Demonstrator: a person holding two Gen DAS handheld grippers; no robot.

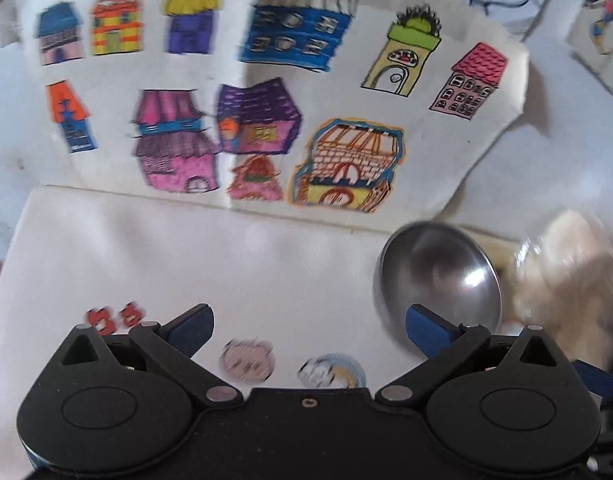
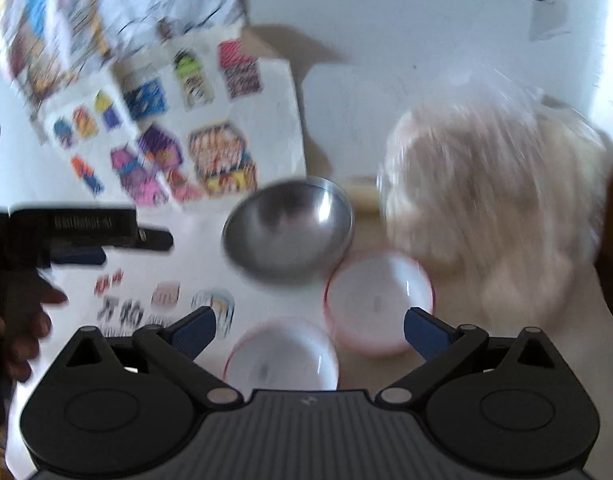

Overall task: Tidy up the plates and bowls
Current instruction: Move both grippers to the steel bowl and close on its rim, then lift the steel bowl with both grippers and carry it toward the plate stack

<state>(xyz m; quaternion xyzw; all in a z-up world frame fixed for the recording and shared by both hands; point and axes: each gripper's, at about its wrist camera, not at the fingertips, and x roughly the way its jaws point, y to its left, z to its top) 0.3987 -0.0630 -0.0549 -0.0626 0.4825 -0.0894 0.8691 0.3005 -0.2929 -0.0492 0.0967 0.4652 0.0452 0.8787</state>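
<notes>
White paper sheets (image 1: pixel 210 248) with coloured house drawings (image 1: pixel 210 92) cover the table. Left gripper (image 1: pixel 308 322) gapes wide, empty; steel bowl (image 1: pixel 438 276) sits just beyond its right finger. Right gripper (image 2: pixel 309 322) likewise wide, two white bowls (image 2: pixel 380 300) between its fingers.

Silver bowl (image 2: pixel 288 228); white, pink-rimmed bowls (image 2: pixel 380 300).

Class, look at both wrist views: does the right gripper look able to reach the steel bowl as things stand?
Probably yes. The right gripper is open and empty, and the steel bowl lies ahead of it. Two white bowls sit nearer, so it would likely have to pass over them.
</notes>
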